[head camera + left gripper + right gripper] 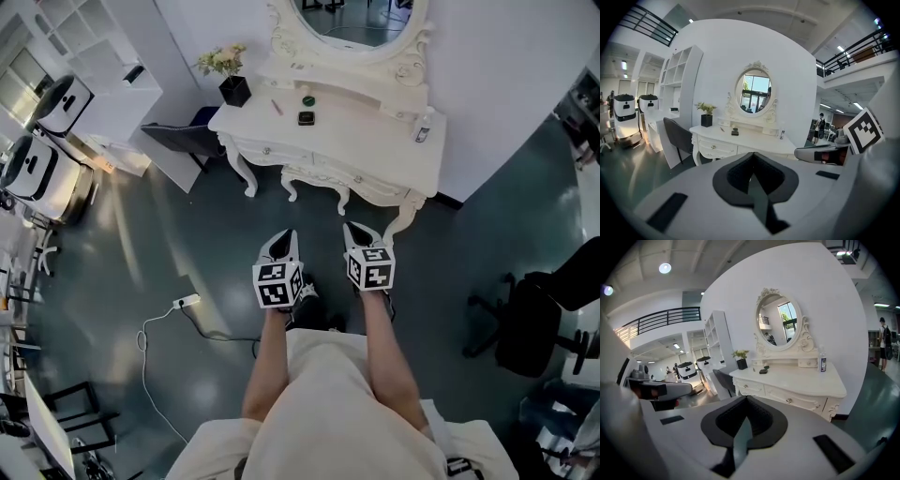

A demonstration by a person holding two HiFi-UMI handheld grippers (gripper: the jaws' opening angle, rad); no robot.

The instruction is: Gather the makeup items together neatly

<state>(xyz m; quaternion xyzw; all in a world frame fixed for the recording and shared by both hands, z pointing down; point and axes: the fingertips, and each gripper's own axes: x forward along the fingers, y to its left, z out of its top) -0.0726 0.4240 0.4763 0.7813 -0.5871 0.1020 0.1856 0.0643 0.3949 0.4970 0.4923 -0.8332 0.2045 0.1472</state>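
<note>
The white dressing table [375, 150] stands ahead of me under an oval mirror. On its top lie a black square compact [306, 118], a green round pot [307, 100], a thin pink stick [276, 107] and, at the right end, a small bottle [423, 134]. My left gripper [286, 236] and right gripper [354, 229] hover side by side over the floor, short of the table, both shut and empty. In the left gripper view, the compact [735, 132] and bottle [782, 135] show past the left gripper [751, 176]. The right gripper view shows the compact [762, 371] and bottle [823, 364] beyond the right gripper [744, 420].
A potted plant [232, 86] sits on the table's left corner. A grey chair [183, 141] stands left of the table, near a white shelf [103, 56] and two white machines [56, 103]. A black office chair [534, 319] is at the right. A power strip [187, 301] and cable lie on the floor.
</note>
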